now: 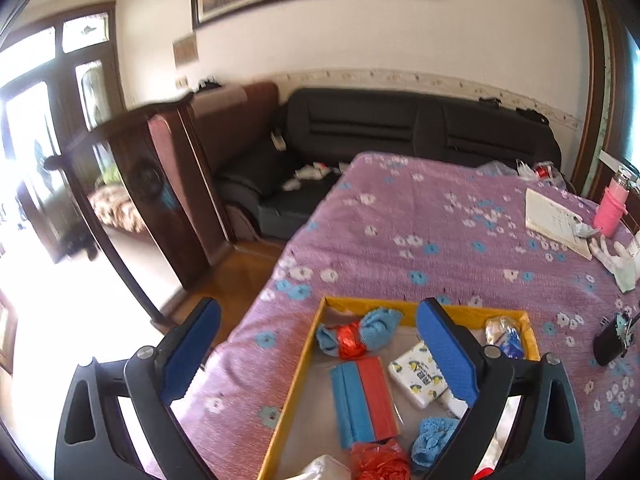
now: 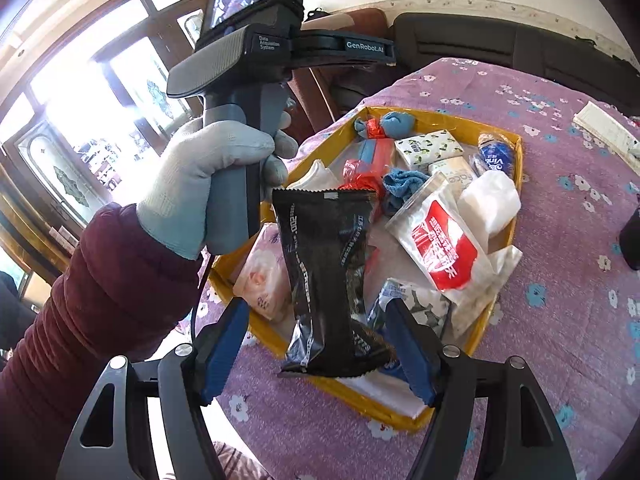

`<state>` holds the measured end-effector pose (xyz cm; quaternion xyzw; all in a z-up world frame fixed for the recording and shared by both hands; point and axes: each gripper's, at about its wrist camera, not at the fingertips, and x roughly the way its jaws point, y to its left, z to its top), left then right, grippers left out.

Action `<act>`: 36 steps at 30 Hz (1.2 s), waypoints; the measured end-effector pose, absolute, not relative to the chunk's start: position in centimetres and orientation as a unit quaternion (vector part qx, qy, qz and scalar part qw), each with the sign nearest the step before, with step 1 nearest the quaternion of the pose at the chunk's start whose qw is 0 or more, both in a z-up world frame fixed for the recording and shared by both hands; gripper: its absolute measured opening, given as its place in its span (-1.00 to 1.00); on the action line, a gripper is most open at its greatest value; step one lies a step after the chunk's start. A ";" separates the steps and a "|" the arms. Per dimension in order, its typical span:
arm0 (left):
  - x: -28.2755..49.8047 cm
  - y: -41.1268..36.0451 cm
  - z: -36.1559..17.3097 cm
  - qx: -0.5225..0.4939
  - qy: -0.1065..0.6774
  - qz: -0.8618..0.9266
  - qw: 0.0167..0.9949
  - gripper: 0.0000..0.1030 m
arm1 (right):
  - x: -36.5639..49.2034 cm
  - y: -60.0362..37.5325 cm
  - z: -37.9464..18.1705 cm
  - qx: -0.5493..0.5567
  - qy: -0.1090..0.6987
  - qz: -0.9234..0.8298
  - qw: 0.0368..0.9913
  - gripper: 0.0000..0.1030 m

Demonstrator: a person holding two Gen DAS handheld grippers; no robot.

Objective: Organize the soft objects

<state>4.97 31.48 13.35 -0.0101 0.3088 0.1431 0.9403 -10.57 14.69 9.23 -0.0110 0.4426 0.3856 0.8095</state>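
While your table (image 1: 440,216) lies under its purple flowered cloth, a black sofa (image 1: 400,128) runs along the white wall past its far edge, and a dark wooden door (image 1: 160,184) stands toward the bright doorway. Near the table's near edge sits one yellow tray (image 2: 518,184) of soft things: one blue cloth tied with red (image 1: 358,334), one blue-and-red pad (image 1: 364,400), one lemon-print tissue pack (image 1: 416,376) and one red-and-white pouch (image 2: 442,240), among others. Your left tongs (image 1: 320,354) are spread wide over the tray's left rim, nothing between them. Your right tongs (image 2: 320,346) stand parted; one black packet (image 2: 332,280) lies between the pads over the tray's near rim, and you cannot tell whether the pads touch it. Your gloved left hand (image 2: 208,184) grips its handle.
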 end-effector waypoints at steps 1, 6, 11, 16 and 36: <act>4.7 31.3 13.7 -0.008 0.300 0.145 0.943 0.92 | -10.9 14.6 9.4 -0.014 0.440 0.383 0.812 0.47; 4.4 30.4 15.3 -0.002 0.275 0.145 0.950 0.92 | -11.6 13.9 9.8 -0.023 0.433 0.376 0.819 0.47; 3.8 29.7 16.6 -0.006 0.257 0.138 0.956 0.92 | -11.7 13.5 9.8 -0.029 0.431 0.364 0.825 0.47; 3.3 29.3 17.1 -0.010 0.250 0.131 0.959 0.92 | -10.2 14.4 9.7 -0.040 0.425 0.334 0.841 0.47; -12.2 38.0 18.3 -0.146 0.208 0.126 0.959 0.95 | -8.5 19.9 10.4 -0.168 0.356 0.252 0.884 0.53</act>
